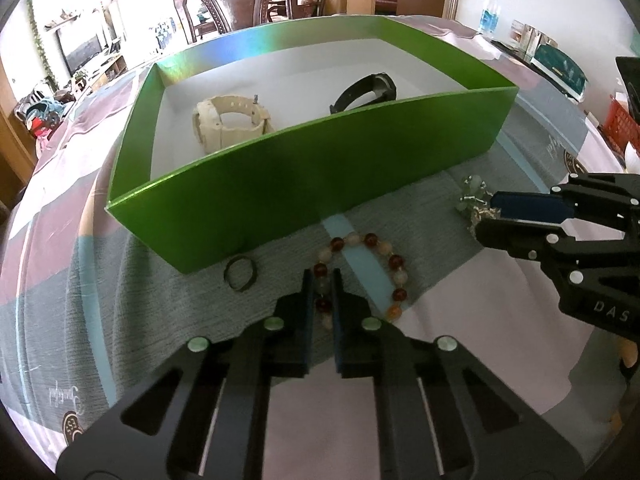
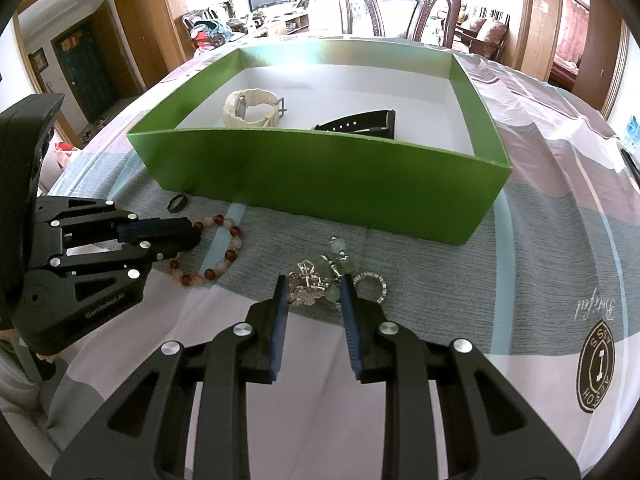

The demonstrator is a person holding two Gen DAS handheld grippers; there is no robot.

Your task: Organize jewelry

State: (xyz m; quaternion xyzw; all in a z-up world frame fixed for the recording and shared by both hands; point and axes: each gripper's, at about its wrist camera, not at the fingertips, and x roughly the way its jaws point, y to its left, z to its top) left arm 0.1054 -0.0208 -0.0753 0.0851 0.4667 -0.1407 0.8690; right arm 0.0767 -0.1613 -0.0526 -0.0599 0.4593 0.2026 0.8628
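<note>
A green box (image 1: 320, 184) (image 2: 320, 168) holds a cream watch (image 1: 228, 122) (image 2: 250, 108) and a black watch (image 1: 366, 90) (image 2: 360, 124). In front of it on the cloth lie a red and pale bead bracelet (image 1: 372, 272) (image 2: 224, 252), a dark ring (image 1: 241, 274) (image 2: 178, 202) and a silver and green jewelry pile (image 2: 320, 284) (image 1: 476, 196). My left gripper (image 1: 322, 280) (image 2: 192, 232) is shut on the bracelet's near left beads. My right gripper (image 2: 314, 292) (image 1: 486, 214) straddles the pile, jaws part open around it.
A patterned cloth (image 2: 520, 280) covers the table. A carved wooden chair (image 2: 400, 4) stands behind the box. A water bottle (image 1: 490, 10), boxes and a red basket (image 1: 620, 122) sit at the far right edge.
</note>
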